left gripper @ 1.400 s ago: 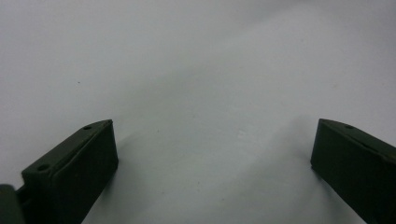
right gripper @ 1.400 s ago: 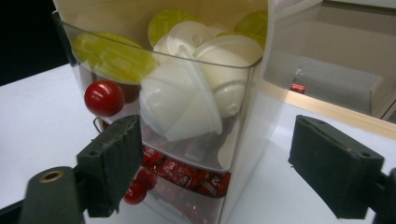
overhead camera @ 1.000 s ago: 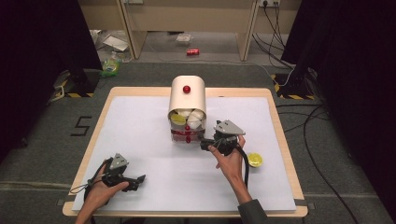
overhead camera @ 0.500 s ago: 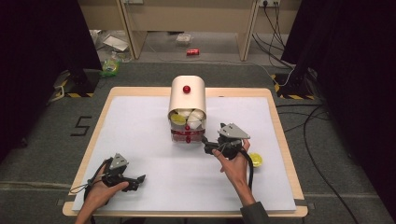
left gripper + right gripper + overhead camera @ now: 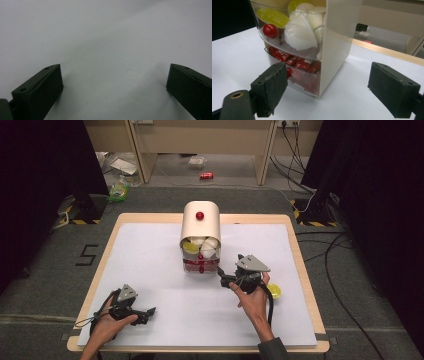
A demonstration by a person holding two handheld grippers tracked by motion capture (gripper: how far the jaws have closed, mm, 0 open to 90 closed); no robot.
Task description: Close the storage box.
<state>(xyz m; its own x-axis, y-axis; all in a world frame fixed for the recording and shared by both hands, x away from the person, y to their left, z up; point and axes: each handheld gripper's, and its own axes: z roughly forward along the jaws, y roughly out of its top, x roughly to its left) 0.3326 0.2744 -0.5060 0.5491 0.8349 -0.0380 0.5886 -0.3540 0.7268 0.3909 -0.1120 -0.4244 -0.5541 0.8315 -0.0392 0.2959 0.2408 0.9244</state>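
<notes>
- A cream drawer cabinet [image 5: 200, 225] with a rounded top and a red knob [image 5: 200, 215] on it stands on the white table [image 5: 150, 250], at the middle toward the far edge.
- Its clear upper drawer [image 5: 287, 32] holds white and yellow-lidded cups and has a red ball handle [image 5: 270, 31]; the clear lower drawer [image 5: 299, 75] holds red sachets.
- The right gripper [image 5: 223, 279] sits just to the right of the cabinet's near corner, close to the lower drawer, its jaws spread wide and gripping nothing.
- In the right gripper view the right gripper [image 5: 332, 90] has one jaw in front of the lower drawer's front and the other out over bare table; whether the jaw touches the drawer cannot be told.
- A yellow cup [image 5: 273, 291] lies on the table just right of the right hand [image 5: 252, 302].
- The left gripper [image 5: 149, 312] rests low on the table at the near left, well apart from the cabinet, held in the left hand [image 5: 107, 322].
- In the left gripper view the left gripper [image 5: 112, 85] has its jaws spread wide over bare white table, with nothing between them.
</notes>
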